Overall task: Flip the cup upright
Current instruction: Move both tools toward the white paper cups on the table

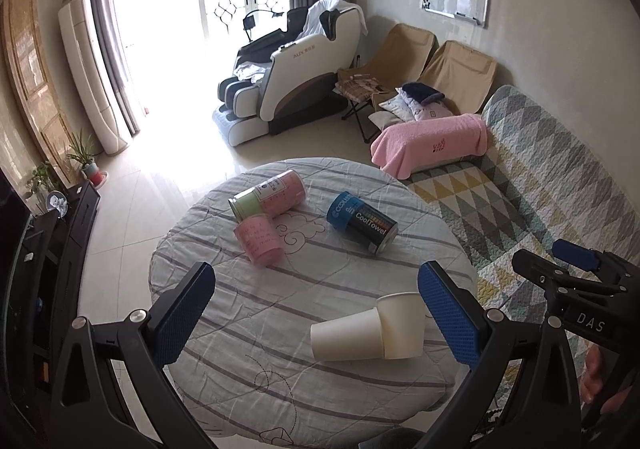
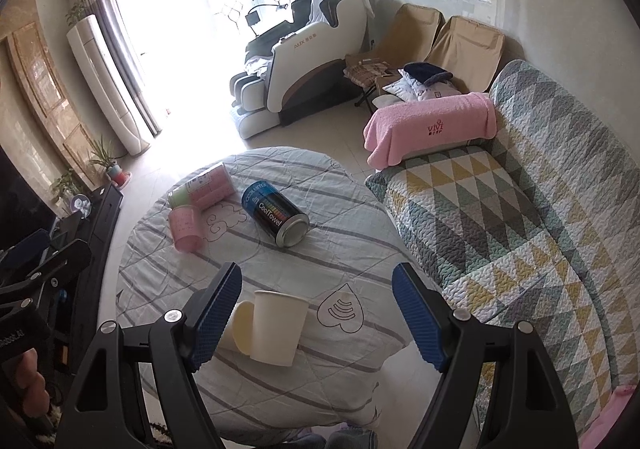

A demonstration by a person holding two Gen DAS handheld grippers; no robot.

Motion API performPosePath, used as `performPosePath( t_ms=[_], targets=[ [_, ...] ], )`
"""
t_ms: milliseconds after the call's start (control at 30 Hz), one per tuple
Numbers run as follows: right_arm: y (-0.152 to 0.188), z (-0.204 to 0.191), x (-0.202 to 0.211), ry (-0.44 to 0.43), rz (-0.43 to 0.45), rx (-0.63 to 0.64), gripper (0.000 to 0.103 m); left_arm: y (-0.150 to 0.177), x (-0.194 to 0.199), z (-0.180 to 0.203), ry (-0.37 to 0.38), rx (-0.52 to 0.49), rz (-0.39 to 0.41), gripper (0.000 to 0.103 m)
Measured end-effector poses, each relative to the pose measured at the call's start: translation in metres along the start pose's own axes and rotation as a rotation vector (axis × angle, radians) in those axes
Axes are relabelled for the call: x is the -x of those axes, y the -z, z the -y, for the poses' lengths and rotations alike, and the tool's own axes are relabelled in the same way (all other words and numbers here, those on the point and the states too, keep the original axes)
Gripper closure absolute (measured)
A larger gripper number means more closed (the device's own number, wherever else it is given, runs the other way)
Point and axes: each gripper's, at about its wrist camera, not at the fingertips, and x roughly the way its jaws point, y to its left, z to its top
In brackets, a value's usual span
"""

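At the worktop's (image 2: pixel 280 249) six o'clock edge: one paper cup (image 2: pixel 278 329) upright, one tipped cup (image 2: pixel 236 329) unflipped; both hand-held grippers, left (image 1: pixel 320 313) and right (image 2: pixel 316 317), jaws apart, empty; next, grasp tipped cup.

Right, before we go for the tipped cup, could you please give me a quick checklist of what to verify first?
1. Left gripper empty, jaws open: ok.
2. Right gripper empty, jaws open: ok.
3. Tipped paper cup in plain view on the table: ok.
4. Tipped cup free of its neighbour: not ok, its mouth rests against the upright cup.
5. Blue can and pink tubs well away from the cups: ok.
6. Tipped cup empty inside: cannot tell.
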Motion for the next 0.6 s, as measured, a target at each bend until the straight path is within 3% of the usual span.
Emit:
performPosePath(
  t_ms=[400, 600],
  targets=[
    [0.019, 0.000, -0.020, -0.010, -0.127, -0.010, 0.024, 0.022, -0.023, 0.002, 0.009, 0.008, -0.144, 0.000],
    [0.024, 0.003, -0.025, -0.012, -0.157, -0.024, 0.024, 0.026, -0.027, 0.004, 0.008, 0.004, -0.169, 0.001]
  ],
)
